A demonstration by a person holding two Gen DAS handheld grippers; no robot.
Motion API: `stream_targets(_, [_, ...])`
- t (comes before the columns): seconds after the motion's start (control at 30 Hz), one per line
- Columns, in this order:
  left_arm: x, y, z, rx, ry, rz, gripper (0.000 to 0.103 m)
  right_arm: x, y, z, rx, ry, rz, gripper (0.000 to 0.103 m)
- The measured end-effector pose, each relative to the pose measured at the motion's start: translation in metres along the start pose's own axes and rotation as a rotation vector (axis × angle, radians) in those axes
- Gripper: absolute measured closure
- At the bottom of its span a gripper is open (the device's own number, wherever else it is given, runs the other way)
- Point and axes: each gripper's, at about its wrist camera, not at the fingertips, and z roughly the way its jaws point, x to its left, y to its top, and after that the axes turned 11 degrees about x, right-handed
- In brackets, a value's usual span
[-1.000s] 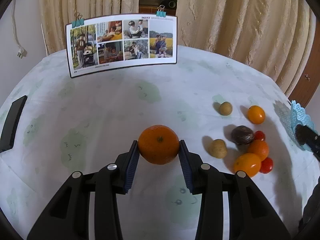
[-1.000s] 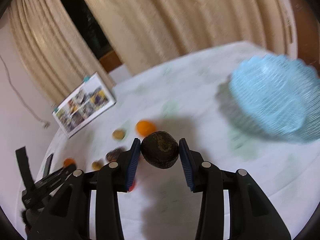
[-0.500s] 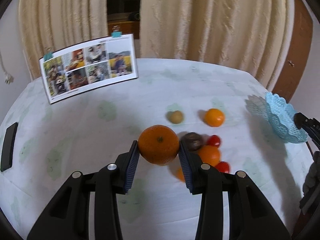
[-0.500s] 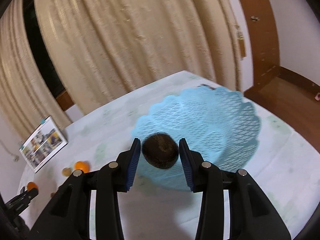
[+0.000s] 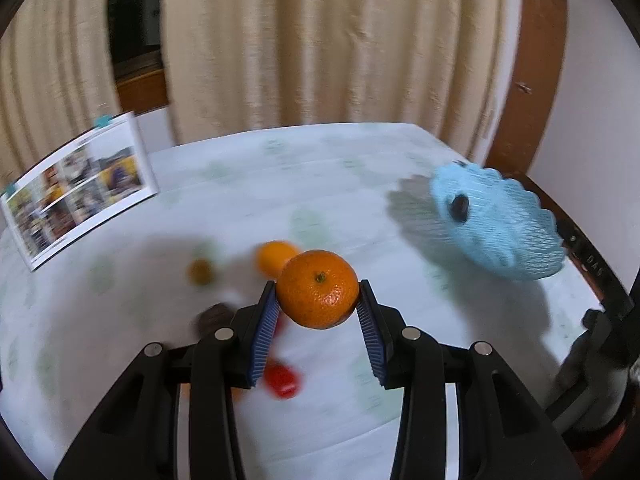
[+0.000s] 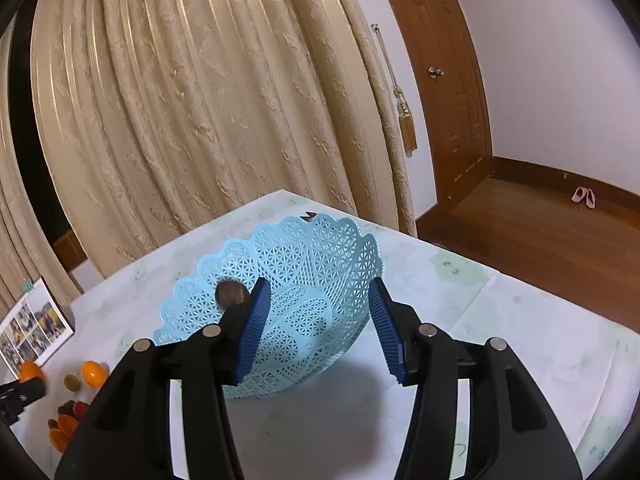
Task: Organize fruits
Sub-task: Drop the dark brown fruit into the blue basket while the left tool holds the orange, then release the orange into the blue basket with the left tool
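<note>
**Gripper and fruit status**

Your left gripper (image 5: 318,304) pinches the orange (image 5: 317,289) between its blue pads, above the table (image 5: 340,184). Your right gripper (image 6: 316,312) has just been opening; its jaws stand spread with nothing between them, over the blue basket (image 6: 320,264). The dark round fruit (image 6: 230,294) lies inside that basket. The remaining fruits (image 6: 68,412) lie together on the table, well apart from the basket.

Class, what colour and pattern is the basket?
Light blue openwork lattice basket with scalloped rim; clearest in the right wrist view.
</note>
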Motion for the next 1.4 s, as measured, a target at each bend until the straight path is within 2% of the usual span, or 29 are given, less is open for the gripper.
stream_targets(0.17, [-0.051,0.018,0.015,0.009,-0.066,0.071,0.063,-0.003,-0.003,-0.010,-0.052,-0.017,0.007,0.050])
stream_targets(0.33, [-0.089,0.031,0.031,0.031,-0.121,0.120,0.063,-0.012,-0.001,-0.012,-0.046,-0.020,0.051,0.048])
stream_targets(0.43, [-0.105,0.037,0.039,0.035,-0.132,0.143,0.063,-0.015,0.000,-0.013,-0.047,-0.022,0.070,0.043])
stream_targets(0.77, [-0.140,0.052,0.061,0.039,-0.160,0.191,0.061,-0.016,0.002,-0.011,-0.039,-0.032,0.079,0.042])
stream_targets(0.8, [-0.142,0.053,0.061,0.031,-0.163,0.195,0.060,-0.016,0.002,-0.011,-0.038,-0.033,0.080,0.042])
stream_targets(0.87, [-0.142,0.053,0.057,0.009,-0.169,0.199,0.043,-0.016,0.002,-0.010,-0.036,-0.034,0.080,0.042])
stream_targets(0.93, [-0.141,0.052,0.052,-0.017,-0.168,0.197,0.033,-0.015,0.002,-0.011,-0.037,-0.035,0.079,0.042])
stream_targets(0.97, [-0.140,0.052,0.050,-0.027,-0.163,0.196,0.030,-0.015,0.002,-0.011,-0.036,-0.035,0.078,0.038])
stream_targets(1.03, [-0.136,0.053,0.046,-0.040,-0.152,0.190,0.026,-0.015,0.002,-0.011,-0.040,-0.036,0.078,0.034])
stream_targets(1.17, [-0.124,0.053,0.040,-0.059,-0.134,0.166,0.020,-0.015,0.001,-0.011,-0.039,-0.037,0.077,0.033])
stream_targets(1.4, [-0.096,0.053,0.030,-0.070,-0.109,0.093,0.014,-0.013,0.000,-0.011,-0.040,-0.043,0.062,0.029])
